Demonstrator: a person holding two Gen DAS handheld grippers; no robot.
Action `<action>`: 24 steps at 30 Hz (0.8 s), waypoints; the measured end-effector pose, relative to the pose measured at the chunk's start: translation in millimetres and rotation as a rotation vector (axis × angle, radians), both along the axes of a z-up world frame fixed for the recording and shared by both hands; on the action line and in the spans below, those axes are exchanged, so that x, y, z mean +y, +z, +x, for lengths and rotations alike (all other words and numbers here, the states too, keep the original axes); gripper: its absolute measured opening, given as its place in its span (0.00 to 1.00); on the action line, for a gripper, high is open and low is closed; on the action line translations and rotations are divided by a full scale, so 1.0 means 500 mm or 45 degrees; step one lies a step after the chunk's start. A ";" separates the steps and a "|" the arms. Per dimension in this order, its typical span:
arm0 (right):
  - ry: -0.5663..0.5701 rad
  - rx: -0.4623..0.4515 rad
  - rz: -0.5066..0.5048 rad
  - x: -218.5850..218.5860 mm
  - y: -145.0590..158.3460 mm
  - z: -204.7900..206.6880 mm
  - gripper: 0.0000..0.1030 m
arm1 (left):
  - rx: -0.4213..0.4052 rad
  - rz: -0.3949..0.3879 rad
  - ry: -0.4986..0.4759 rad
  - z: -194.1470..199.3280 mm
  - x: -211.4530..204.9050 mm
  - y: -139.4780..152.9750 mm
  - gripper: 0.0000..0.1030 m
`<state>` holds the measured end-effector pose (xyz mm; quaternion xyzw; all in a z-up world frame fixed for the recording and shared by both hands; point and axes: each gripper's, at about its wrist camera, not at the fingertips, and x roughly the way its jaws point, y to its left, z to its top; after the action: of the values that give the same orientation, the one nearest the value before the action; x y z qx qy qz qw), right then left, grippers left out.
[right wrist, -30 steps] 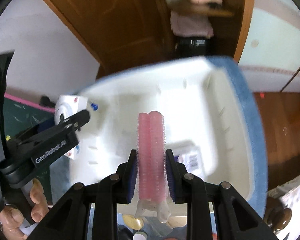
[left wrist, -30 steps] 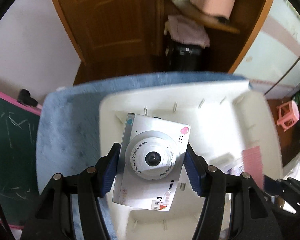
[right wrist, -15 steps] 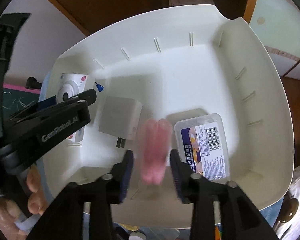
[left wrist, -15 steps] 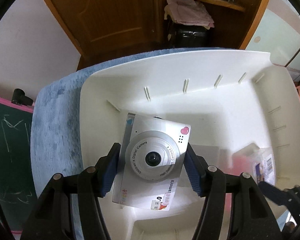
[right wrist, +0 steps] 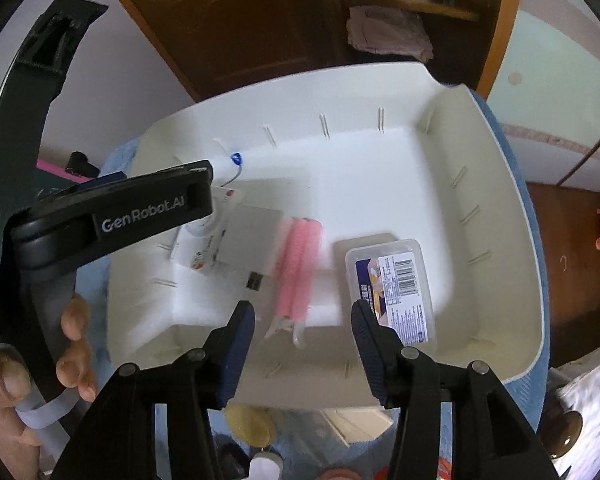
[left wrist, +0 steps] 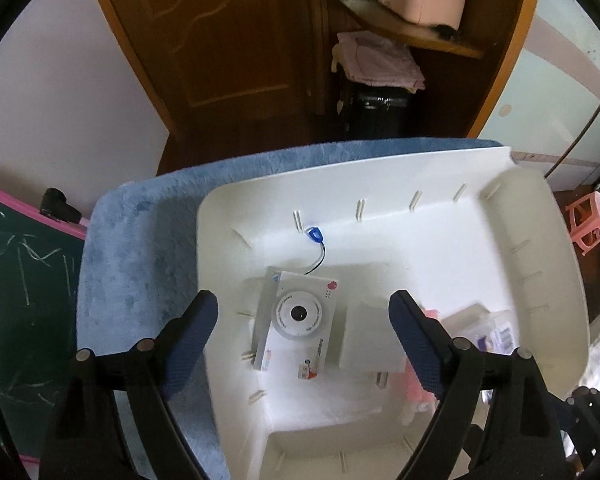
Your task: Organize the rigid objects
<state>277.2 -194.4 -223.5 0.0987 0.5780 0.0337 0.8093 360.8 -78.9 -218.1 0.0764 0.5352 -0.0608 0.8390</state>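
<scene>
We found both hands at the release step, over the white bin (left wrist: 540,264) on its blue mat (left wrist: 140,248).

Left gripper (left wrist: 304,330): jaws opening, spread wide, pinching nothing. The toy camera (left wrist: 300,320) lay flat on the bin floor below the gap, lens up, touching neither pad, its blue-tipped cord (left wrist: 315,235) trailing toward the far wall. Just right of it sat a grey charger block (right wrist: 252,240).

Right gripper (right wrist: 302,328): jaws opening too, nothing clamped. The pink hair rollers (right wrist: 298,268) lay on the bin floor between the charger and the clear labelled box (right wrist: 392,288), their near end roughly level with the pads.

We judged both drops made. The next move likely calls for lifting each gripper straight up, clear of the bin walls, then seeking the loose items at the near edge.
</scene>
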 end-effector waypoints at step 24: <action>0.091 -0.345 0.012 -0.020 0.211 -0.257 0.54 | -0.341 -0.100 0.040 -0.295 0.039 0.279 0.95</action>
<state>148.5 -204.5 -118.1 0.0764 0.4663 0.0784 0.8778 213.3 -59.6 -78.4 0.0425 0.4168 -0.0580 0.9062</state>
